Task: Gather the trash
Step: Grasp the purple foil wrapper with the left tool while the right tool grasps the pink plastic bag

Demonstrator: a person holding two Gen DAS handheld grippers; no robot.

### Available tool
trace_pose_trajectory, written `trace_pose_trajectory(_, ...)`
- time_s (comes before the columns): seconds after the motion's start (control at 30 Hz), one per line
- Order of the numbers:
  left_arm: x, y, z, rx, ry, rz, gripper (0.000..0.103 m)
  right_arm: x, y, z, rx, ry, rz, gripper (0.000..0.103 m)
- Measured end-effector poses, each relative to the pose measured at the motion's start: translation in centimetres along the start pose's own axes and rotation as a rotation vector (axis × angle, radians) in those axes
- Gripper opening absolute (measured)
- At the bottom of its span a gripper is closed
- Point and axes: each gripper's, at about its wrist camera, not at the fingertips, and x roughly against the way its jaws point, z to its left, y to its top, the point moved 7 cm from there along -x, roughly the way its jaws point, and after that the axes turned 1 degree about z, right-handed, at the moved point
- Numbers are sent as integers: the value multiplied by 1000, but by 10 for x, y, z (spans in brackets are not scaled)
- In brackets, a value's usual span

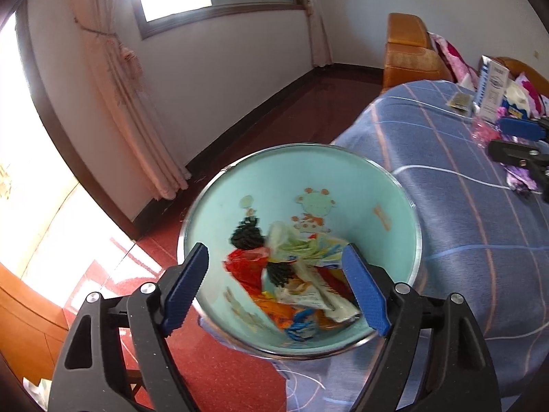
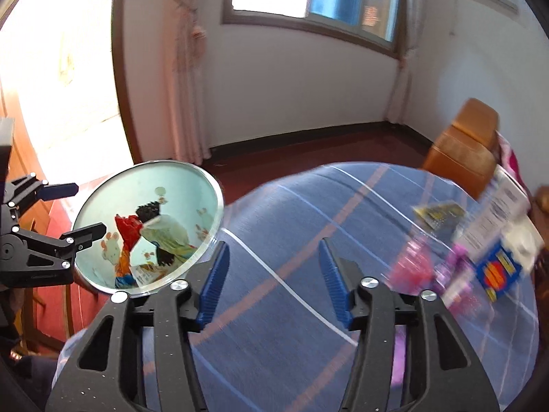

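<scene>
A light teal trash bin (image 1: 219, 206) with cartoon prints stands on the floor beside the bed, with several crumpled wrappers (image 1: 295, 274) inside. My left gripper (image 1: 279, 288) is open and empty just above the bin's mouth. The bin (image 2: 178, 185) also shows at the left of the right wrist view, with the left gripper (image 2: 73, 211) beside it. My right gripper (image 2: 272, 285) is open and empty over the blue plaid bedspread (image 2: 291, 213). Trash lies on the bed to its right: pink wrapper (image 2: 411, 267), purple wrapper (image 2: 456, 261), dark packet (image 2: 441, 214), white box (image 2: 497, 216).
An orange armchair (image 1: 408, 51) stands beyond the bed, with pink bedding (image 1: 453, 55) next to it. A curtain (image 1: 137, 110) hangs by the bright doorway at left. The red floor (image 1: 219, 370) runs along the bed. A wooden cabinet (image 1: 24, 312) is at lower left.
</scene>
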Motion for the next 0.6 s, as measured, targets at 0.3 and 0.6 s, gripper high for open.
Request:
trace_pose_trajectory(0.3, 21, 19, -104, -117, -149, -44, 88, 79, -85, -123, -272, -221, 12, 63)
trace_pose_trajectory(0.6, 44, 69, -233, -214, -281, -117, 96, 144, -184, -219, -496, -427, 10, 68)
